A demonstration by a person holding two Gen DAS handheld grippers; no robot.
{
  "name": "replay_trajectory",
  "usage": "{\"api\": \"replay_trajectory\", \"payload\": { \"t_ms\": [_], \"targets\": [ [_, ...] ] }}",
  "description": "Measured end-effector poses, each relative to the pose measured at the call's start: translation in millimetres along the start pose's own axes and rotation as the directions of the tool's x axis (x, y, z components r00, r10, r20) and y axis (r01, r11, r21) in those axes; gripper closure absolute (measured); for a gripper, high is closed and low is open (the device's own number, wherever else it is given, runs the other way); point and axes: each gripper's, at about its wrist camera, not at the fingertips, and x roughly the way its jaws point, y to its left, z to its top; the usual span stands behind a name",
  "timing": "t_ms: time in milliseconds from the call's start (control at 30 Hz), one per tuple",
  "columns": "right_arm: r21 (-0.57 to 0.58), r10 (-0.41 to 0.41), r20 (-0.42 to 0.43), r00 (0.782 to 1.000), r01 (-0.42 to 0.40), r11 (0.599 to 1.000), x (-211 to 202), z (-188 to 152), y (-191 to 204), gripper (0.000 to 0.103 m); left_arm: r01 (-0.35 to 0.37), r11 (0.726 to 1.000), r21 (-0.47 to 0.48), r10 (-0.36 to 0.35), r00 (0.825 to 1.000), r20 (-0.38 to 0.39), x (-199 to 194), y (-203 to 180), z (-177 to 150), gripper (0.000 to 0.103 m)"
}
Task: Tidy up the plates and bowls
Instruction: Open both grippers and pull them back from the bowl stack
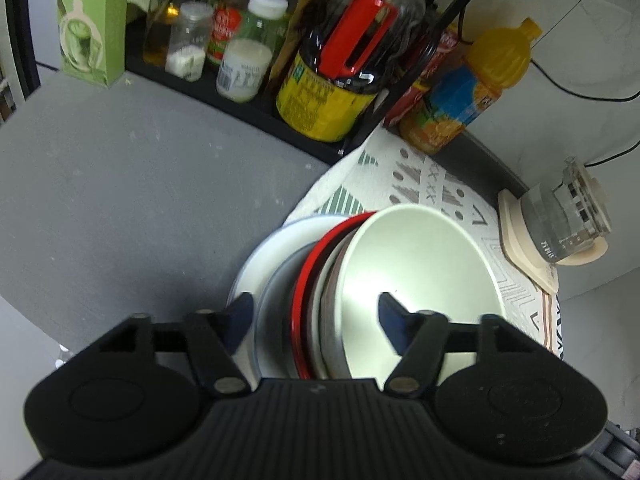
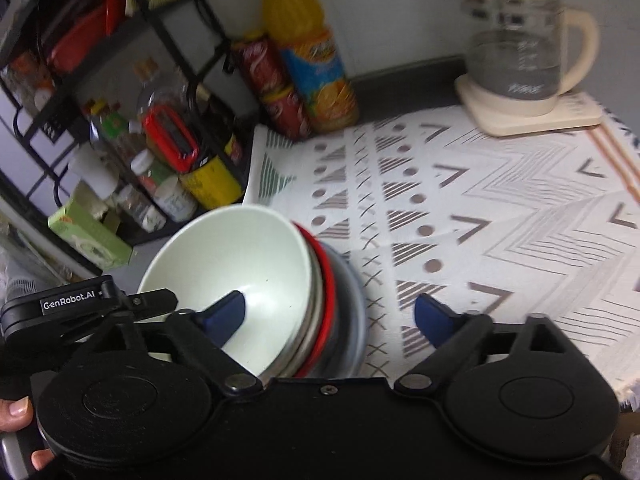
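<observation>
- Left wrist view: a grey counter (image 1: 120, 184) runs left, and a patterned cloth (image 1: 432, 188) covers its right part, up to a white wall.
- A black rack (image 1: 256, 108) at the back holds jars and a big dark bottle (image 1: 344, 68); a green box (image 1: 94, 20) stands at its left end, a juice bottle (image 1: 472, 88) at its right.
- A glass kettle (image 1: 568, 216) sits on its base at the cloth's right edge.
- The stack (image 1: 320, 292) stands on the cloth's left edge: a white bowl (image 1: 420, 276) on top, tilted, nested in a grey-brown dish, a red plate (image 1: 308, 292) and a pale plate (image 1: 256, 268) lowest.
- The left gripper (image 1: 316, 312) is spread wide, one blue finger inside the white bowl, the other left of the stack over the pale plate; whether either touches is unclear.
- Bare counter lies open to the left of the stack.
- Right wrist view: the cloth (image 2: 500, 208) fills most of the frame, with the kettle (image 2: 524, 56) at its far corner and the juice bottle (image 2: 312, 64) beside a red can (image 2: 276, 88) at the back.
- The rack (image 2: 132, 120) stands left, the green box (image 2: 90, 236) before it.
- The stack (image 2: 316, 304) sits at the cloth's near left, the white bowl (image 2: 240, 272) uppermost and leaning.
- The right gripper (image 2: 330, 316) gapes around the stack, left finger in the bowl, right finger clear over cloth.
- The left gripper's body shows at the left edge.
- Open cloth lies right of the stack.
</observation>
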Motion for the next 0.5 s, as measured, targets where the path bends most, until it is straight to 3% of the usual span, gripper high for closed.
{"api": "replay_trajectory", "payload": {
  "t_ms": [100,300,500],
  "targets": [
    [-0.002,-0.025,0.05,0.998,0.025,1.0,-19.6,-3.0,-4.8,0.0,0.011,1.0,-0.001,-0.011,1.0,0.019,-11.1,-2.0,-2.7,0.027],
    [0.049,-0.081,0.119,0.99,0.076,0.996,-50.7,-15.5,-17.4,0.0,0.016,0.998,0.059,-0.018,0.999,0.033,-31.9,-12.2,-12.1,0.02],
    [0.07,-0.157,0.204,0.966,0.145,0.987,-90.7,-30.7,-20.8,0.0,0.041,0.989,0.141,-0.048,0.998,0.046,-53.3,-21.6,-27.9,0.011]
  ]
}}
